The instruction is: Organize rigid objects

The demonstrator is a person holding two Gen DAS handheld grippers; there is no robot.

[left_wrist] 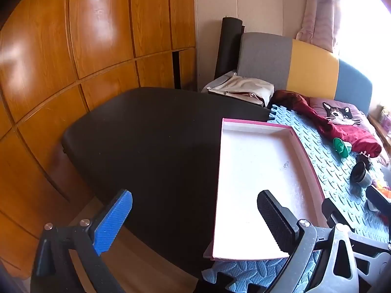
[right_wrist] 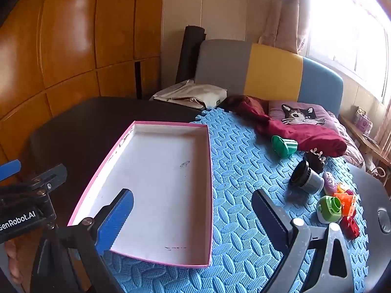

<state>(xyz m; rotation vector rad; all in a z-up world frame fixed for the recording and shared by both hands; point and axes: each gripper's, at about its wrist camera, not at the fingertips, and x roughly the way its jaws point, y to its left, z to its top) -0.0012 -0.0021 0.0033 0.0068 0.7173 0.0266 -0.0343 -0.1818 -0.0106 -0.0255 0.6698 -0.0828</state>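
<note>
Nothing sorted yet: pink-rimmed box [right_wrist: 156, 183] lying empty, half on the blue foam mat [right_wrist: 244, 219] and half on the dark tabletop [right_wrist: 80, 127], bare white floor showing but for a few small marks. Both tools hovering above it, tilted downward, neither touching anything. Left gripper [left_wrist: 195, 219] spread wide with nothing between its fingers, one blue pad [left_wrist: 112, 219] over the dark tabletop, the other over the box's near end. Right gripper [right_wrist: 193, 222] equally wide and empty-handed, poised over the box's near corner and the mat beside it. Still waiting on the mat to the right of the box, well apart from it: a dark green cup [right_wrist: 284, 146] on its side just beside the crimson cloth [right_wrist: 305, 131], a black-and-grey cylinder [right_wrist: 305, 175] also tipped over, a small dark spiky piece [right_wrist: 315, 158] behind it, a pink egg-shaped toy [right_wrist: 330, 183], a lime green and white piece [right_wrist: 328, 208], an orange block [right_wrist: 347, 201] and a red block [right_wrist: 350, 227] clustered near the mat's right edge. Judging by this, whole job ahead, starting with a first pick from that scatter
</note>
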